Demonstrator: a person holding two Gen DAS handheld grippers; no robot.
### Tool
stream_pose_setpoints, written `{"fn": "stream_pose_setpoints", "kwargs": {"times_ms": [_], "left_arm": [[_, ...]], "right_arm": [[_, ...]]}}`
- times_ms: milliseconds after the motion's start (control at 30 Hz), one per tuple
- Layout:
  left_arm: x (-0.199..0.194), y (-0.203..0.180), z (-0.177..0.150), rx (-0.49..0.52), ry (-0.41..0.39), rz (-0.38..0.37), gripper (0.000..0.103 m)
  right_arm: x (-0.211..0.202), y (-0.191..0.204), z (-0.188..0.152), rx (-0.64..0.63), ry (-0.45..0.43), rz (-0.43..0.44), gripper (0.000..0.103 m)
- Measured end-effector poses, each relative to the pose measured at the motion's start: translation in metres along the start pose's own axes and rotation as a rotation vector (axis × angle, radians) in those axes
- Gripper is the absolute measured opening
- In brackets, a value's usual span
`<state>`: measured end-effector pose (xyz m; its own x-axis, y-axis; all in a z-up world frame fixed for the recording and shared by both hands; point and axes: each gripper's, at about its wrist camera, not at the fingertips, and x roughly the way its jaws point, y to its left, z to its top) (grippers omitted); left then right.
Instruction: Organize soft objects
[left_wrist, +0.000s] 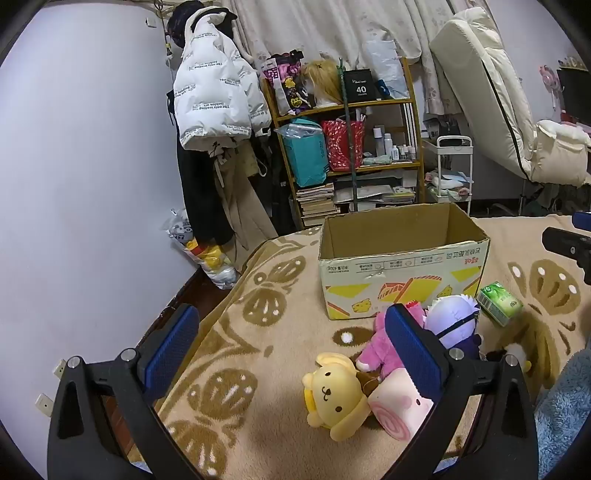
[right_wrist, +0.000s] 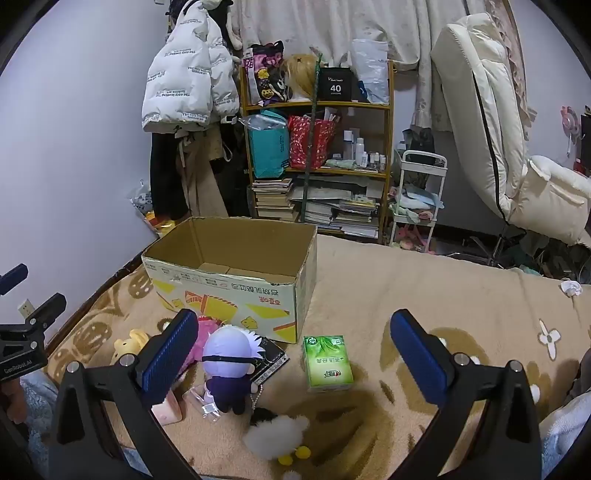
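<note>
An open cardboard box (left_wrist: 402, 273) stands on the bed; it also shows in the right wrist view (right_wrist: 236, 284) with only its bottom flaps visible inside. In front of it lie a yellow dog plush (left_wrist: 334, 395), a pink roll plush (left_wrist: 400, 410), a pink plush (left_wrist: 378, 350), a white-haired doll in purple (left_wrist: 452, 321) (right_wrist: 231, 365) and a white fluffy plush (right_wrist: 275, 434). My left gripper (left_wrist: 291, 354) is open and empty, above the blanket left of the plush pile. My right gripper (right_wrist: 293, 354) is open and empty, above the green tissue pack (right_wrist: 327, 362).
The beige patterned blanket (right_wrist: 424, 295) covers the bed. A shelf (left_wrist: 347, 147) with bags and books, hanging coats (left_wrist: 214, 103) and a white cart (left_wrist: 454, 173) stand behind the bed. A crumpled tissue (right_wrist: 570, 288) lies at the far right. The bed edge runs along the left (left_wrist: 177, 306).
</note>
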<state>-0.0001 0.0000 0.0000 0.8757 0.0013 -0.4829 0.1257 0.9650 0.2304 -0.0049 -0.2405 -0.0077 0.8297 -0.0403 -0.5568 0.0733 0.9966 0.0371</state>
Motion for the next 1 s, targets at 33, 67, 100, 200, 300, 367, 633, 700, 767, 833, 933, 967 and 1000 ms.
{"fn": "stream_pose_setpoints", "kwargs": {"times_ms": [33,67,100,200,300,367,633,700,767,833,933,967,1000], "left_arm": [[0.0,0.0,0.0,0.001,0.0,0.001,0.1],[-0.0001,0.0001,0.0001,0.0,-0.001,0.001,0.1],[-0.0003,0.0004,0.0002,-0.001,-0.002,0.001,0.1],[-0.0007,0.001,0.0003,-0.002,-0.004,0.003,0.1],[-0.0002,0.0,-0.0002,0.001,-0.003,0.002,0.1],[0.0002,0.0002,-0.0003,0.002,-0.002,0.003,0.1],[-0.0018,-0.0003,-0.0001,-0.003,0.001,0.002,0.1],[-0.0021,-0.0003,-0.0001,-0.002,0.002,0.001,0.1],[-0.0004,0.0,0.0012,-0.002,0.002,0.0,0.1],[-0.0003,0.0,0.0011,-0.002,0.002,0.002,0.1],[-0.0002,0.0001,0.0012,-0.003,0.002,0.001,0.1],[-0.0002,0.0,0.0012,-0.003,0.002,0.002,0.1],[-0.0002,0.0001,0.0013,-0.003,0.003,0.001,0.1]], "right_arm": [[-0.0004,-0.0002,0.0,0.001,-0.002,0.001,0.103],[-0.0007,-0.0002,-0.0001,0.003,-0.004,0.0,0.103],[-0.0007,0.0,-0.0002,0.003,-0.006,-0.002,0.103],[0.0,0.0002,0.0001,0.006,-0.007,-0.006,0.103],[-0.0012,-0.0035,-0.0008,0.012,-0.011,0.002,0.103],[-0.0015,-0.0042,-0.0003,0.018,-0.012,0.007,0.103],[-0.0032,-0.0038,0.0012,0.013,-0.015,0.0,0.103],[-0.0032,-0.0044,0.0002,0.012,-0.017,0.001,0.103],[-0.0046,-0.0043,0.0028,0.015,-0.016,-0.001,0.103],[-0.0059,-0.0038,0.0044,0.018,-0.014,-0.004,0.103],[-0.0068,-0.0037,0.0045,0.019,-0.015,-0.005,0.103],[-0.0066,-0.0036,0.004,0.019,-0.016,-0.006,0.103],[-0.0058,-0.0036,0.0034,0.018,-0.015,-0.005,0.103]]}}
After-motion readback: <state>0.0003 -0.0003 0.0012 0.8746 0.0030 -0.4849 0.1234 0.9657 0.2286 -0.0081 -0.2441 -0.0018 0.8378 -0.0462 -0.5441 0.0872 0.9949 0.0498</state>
